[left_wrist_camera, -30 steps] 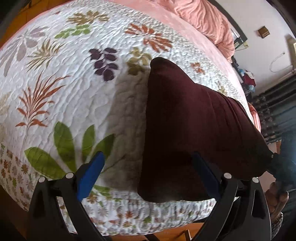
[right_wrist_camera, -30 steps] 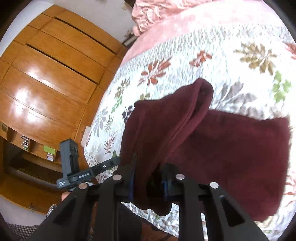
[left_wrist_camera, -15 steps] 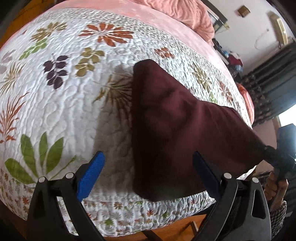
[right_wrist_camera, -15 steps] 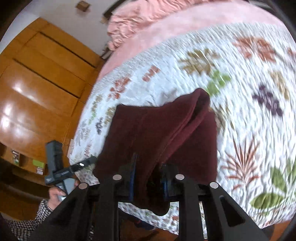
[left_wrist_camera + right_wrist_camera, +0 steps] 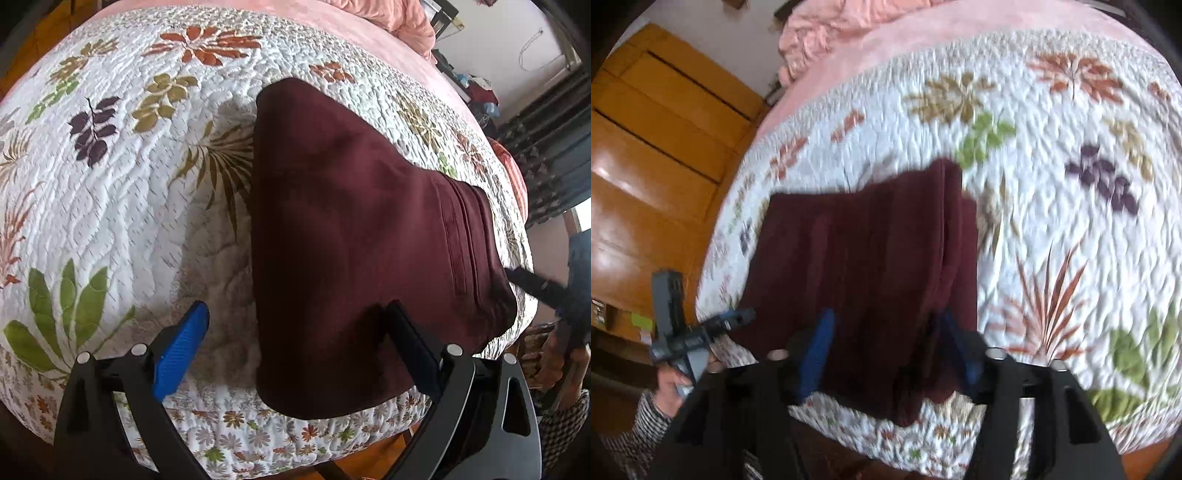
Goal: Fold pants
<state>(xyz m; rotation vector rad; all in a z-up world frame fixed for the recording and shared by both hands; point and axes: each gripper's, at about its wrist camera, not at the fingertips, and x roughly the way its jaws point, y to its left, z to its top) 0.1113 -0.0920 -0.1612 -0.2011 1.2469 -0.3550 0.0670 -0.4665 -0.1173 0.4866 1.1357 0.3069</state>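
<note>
The right gripper (image 5: 886, 347) has just been opening. Half a second ago its fingers were clamped on a raised fold of the pants (image 5: 864, 280); now they are standing apart, with the near hem lying loose between them and neither pad pressing on it. The ridge of cloth that was being lifted is now lying down along the right side of the stack. Judgement: the fold has been laid and released, so this pass looks complete and what remains is smoothing or one further fold.

The left gripper (image 5: 295, 354) is hovering wide open over the near edge of the bed; its right finger is overlapping the pants (image 5: 354, 236) in view, but nothing is being gripped. Against the earlier left view, the pants are now lying flatter.

The pants are resting on the quilt (image 5: 122, 206) at the near edge of the bed, the hem slightly overhanging.

Materials: the pants are a dark maroon, soft, napped fabric, thick enough to hold rounded fold edges, with a stitched pocket seam toward the far right. The shape is a rough trapezoid, several layers deep. The quilt is white, puckered with stitching and printed with leaves and flowers. A pink blanket (image 5: 886, 55) is lying behind it.
</note>
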